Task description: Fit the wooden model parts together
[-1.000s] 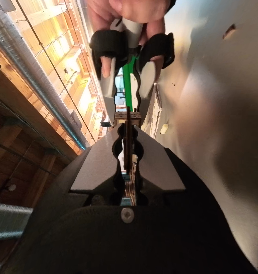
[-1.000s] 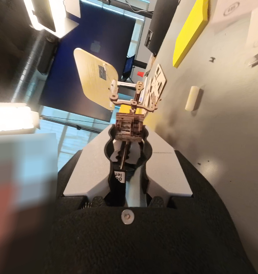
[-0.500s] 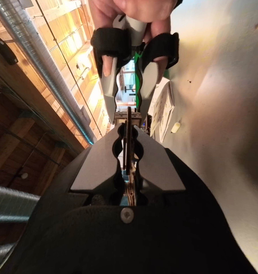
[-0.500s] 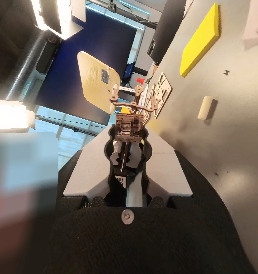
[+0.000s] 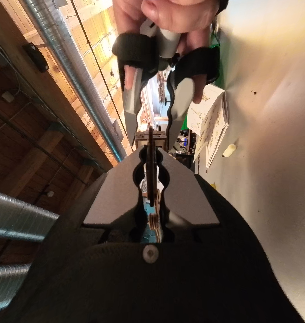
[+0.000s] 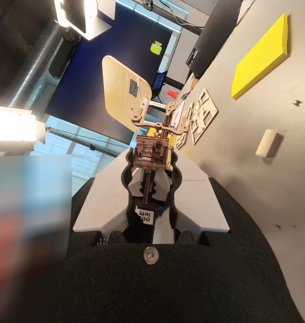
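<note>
Gripper-wise, my left gripper [image 5: 150,157] pinches a thin dark wooden strut whose 12 o'clock end meets the small brown slatted block [image 6: 150,153] gripped by my right gripper [image 6: 150,157], so I judge seating unfinished.

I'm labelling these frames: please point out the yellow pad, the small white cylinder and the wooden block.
yellow pad [image 6: 263,57], right wrist view, top face.
white cylinder [image 6: 266,145], right wrist view, its side.
wooden block [image 6: 150,151], right wrist view, near face.

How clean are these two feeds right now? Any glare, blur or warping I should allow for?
Left wrist view: warm glare washes the grey tabletop; the hand at the top is slightly smeared; the flat dark wooden part is backlit, nearly a silhouette. Right wrist view: the blocky brown wooden model is sharp; the bright lamp panel blows out; fisheye tilts and bends the edges.
</note>
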`<state>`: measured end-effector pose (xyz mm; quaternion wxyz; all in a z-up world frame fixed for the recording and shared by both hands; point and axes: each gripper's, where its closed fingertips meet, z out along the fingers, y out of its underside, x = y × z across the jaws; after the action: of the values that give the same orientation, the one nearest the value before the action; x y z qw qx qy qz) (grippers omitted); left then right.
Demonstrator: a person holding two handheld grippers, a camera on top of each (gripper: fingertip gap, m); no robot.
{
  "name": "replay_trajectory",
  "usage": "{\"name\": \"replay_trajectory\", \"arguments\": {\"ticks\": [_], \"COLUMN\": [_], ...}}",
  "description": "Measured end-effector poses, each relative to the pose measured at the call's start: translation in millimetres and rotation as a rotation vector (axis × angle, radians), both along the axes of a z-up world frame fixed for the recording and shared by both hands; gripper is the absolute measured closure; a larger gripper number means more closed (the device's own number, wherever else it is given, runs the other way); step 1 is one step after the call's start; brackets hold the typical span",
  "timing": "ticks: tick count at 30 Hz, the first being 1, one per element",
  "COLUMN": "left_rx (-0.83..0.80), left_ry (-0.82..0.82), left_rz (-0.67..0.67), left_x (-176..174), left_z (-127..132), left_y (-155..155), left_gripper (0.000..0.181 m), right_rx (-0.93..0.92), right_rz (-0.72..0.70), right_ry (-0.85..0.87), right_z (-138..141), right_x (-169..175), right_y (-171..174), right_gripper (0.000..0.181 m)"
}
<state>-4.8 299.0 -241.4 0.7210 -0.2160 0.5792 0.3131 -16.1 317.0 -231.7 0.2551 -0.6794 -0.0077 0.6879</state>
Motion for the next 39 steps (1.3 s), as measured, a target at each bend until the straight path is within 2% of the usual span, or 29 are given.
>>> {"name": "replay_trajectory", "arguments": {"ticks": [8, 12, 25, 30, 34, 35, 36, 39], "left_rx": [-0.019, -0.020, -0.082, -0.100, -0.084, -0.084, -0.083, -0.084], "left_ry": [0.005, 0.015, 0.050, 0.066, 0.038, 0.040, 0.048, 0.075], "left_rz": [0.001, 0.005, -0.007, 0.006, -0.001, -0.001, -0.001, 0.002], "left_x": [1, 0, 2, 3, 2, 2, 2, 4], "left_z": [-2, -4, -14, -18, -12, -12, -14, -19], "left_y": [1, 2, 2, 3, 1, 1, 1, 1], "left_gripper": [0.175, 0.174, 0.175, 0.175, 0.175, 0.175, 0.175, 0.175], "right_rx": [-0.024, -0.028, -0.038, 0.022, -0.048, -0.070, -0.078, -0.011], "right_rz": [0.025, 0.032, 0.055, 0.037, 0.063, 0.075, 0.082, 0.072], "right_ry": [0.020, 0.019, -0.046, -0.140, -0.039, -0.011, -0.004, -0.103], "right_z": [-5, -6, -17, -22, -15, -15, -16, -22], "right_x": [-1, -2, 0, 0, -1, -1, -1, 0], "right_y": [-7, -7, -10, -9, -11, -11, -11, -11], "right_gripper": [0.132, 0.143, 0.145, 0.144, 0.145, 0.139, 0.144, 0.145]}}
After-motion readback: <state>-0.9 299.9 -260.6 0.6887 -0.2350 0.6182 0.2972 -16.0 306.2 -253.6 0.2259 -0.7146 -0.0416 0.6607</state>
